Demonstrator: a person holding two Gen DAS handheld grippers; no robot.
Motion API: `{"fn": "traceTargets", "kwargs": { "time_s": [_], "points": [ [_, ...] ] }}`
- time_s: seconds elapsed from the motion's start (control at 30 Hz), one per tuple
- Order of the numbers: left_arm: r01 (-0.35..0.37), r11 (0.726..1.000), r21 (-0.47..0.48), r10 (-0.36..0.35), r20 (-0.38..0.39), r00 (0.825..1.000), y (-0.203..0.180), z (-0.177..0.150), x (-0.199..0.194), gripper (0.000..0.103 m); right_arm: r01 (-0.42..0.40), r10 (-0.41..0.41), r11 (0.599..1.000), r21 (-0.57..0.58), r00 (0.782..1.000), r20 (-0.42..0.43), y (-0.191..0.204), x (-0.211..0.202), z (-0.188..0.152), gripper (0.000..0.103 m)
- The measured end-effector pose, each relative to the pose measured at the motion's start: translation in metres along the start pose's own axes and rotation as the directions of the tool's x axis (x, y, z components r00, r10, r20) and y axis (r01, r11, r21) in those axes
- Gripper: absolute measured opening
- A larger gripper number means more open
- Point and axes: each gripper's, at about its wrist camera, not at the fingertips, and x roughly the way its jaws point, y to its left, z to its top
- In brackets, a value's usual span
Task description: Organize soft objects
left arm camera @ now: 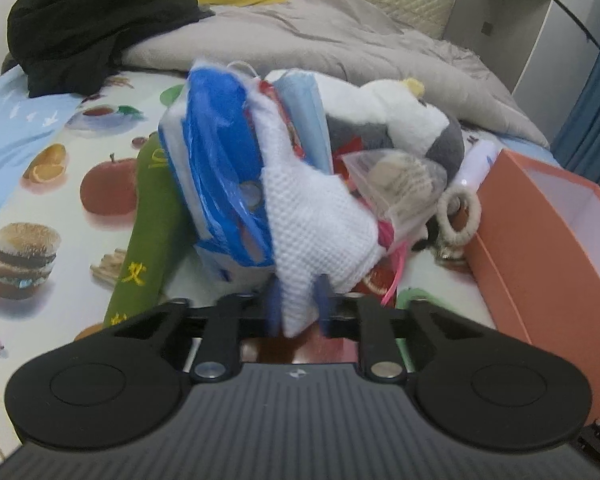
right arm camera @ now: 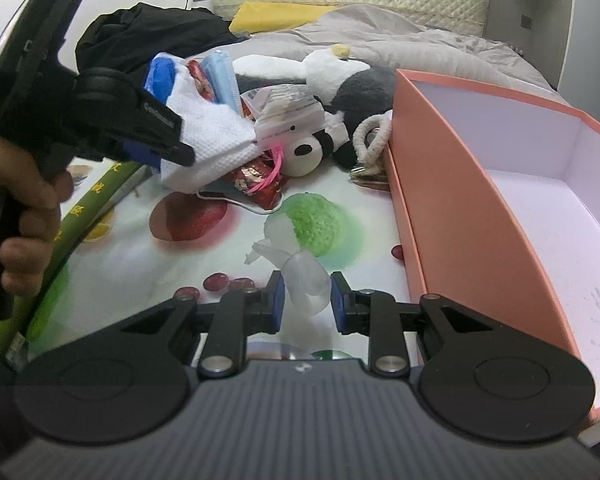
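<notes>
A white waffle cloth [left arm camera: 316,216] lies on top of a heap of soft things on the bed. My left gripper [left arm camera: 299,308] is shut on its near corner. The right wrist view shows the same grip from the side, left gripper [right arm camera: 180,154] on the cloth [right arm camera: 216,136], with a hand [right arm camera: 28,216] on its handle. My right gripper [right arm camera: 307,300] hangs low over the printed sheet, its pads closed on a crumpled clear plastic piece [right arm camera: 306,280]. The heap holds a blue plastic bag [left arm camera: 216,152], light-blue face masks [left arm camera: 304,112], a white-and-grey plush toy [left arm camera: 404,120] and a packet in clear wrap [left arm camera: 396,184].
An open orange box [right arm camera: 440,184] with a white inside stands at the right, seen also from the left wrist as the box [left arm camera: 520,260]. A green roll [left arm camera: 152,216] lies left of the heap, a rope ring [left arm camera: 458,216] beside the box. Black clothing [left arm camera: 88,20] and a grey duvet [left arm camera: 340,40] lie behind.
</notes>
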Motion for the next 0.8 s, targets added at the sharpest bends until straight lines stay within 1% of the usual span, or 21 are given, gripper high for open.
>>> {"fn": "traceTargets", "kwargs": {
  "time_s": [0.03, 0.1, 0.17, 0.37, 0.57, 0.7, 0.8],
  "points": [
    [0.006, 1.000, 0.004, -0.006, 0.008, 1.000, -0.001, 0.001, -0.001, 0.007, 0.002, -0.002, 1.000, 0.003, 1.000, 0.001, 0.000, 0.000, 0.000, 0.028],
    [0.019, 1.000, 0.012, -0.019, 0.021, 1.000, -0.004, 0.002, -0.007, 0.005, 0.003, -0.003, 1.000, 0.006, 1.000, 0.005, -0.002, -0.001, 0.001, 0.028],
    [0.035, 0.999, 0.024, -0.035, 0.033, 0.999, -0.009, 0.000, -0.016, 0.005, 0.003, -0.003, 1.000, 0.008, 1.000, 0.008, -0.002, -0.001, 0.001, 0.028],
    [0.122, 0.992, 0.014, -0.122, 0.031, 0.992, -0.018, -0.012, -0.047, 0.004, 0.008, -0.008, 1.000, 0.010, 1.000, 0.012, -0.002, -0.002, 0.002, 0.028],
    [0.177, 0.984, -0.026, -0.178, -0.010, 0.984, -0.016, -0.033, -0.072, 0.004, 0.005, -0.006, 1.000, 0.004, 1.000, 0.013, 0.001, -0.003, 0.001, 0.028],
    [0.187, 0.982, -0.038, -0.189, -0.047, 0.981, -0.012, -0.049, -0.082, 0.004, 0.005, -0.005, 1.000, -0.001, 1.000, 0.007, 0.003, -0.001, -0.001, 0.029],
    [0.188, 0.981, -0.043, -0.191, -0.095, 0.977, -0.007, -0.064, -0.084, 0.004, 0.007, -0.007, 1.000, -0.007, 1.000, -0.001, 0.005, 0.001, -0.002, 0.029]
  ]
}}
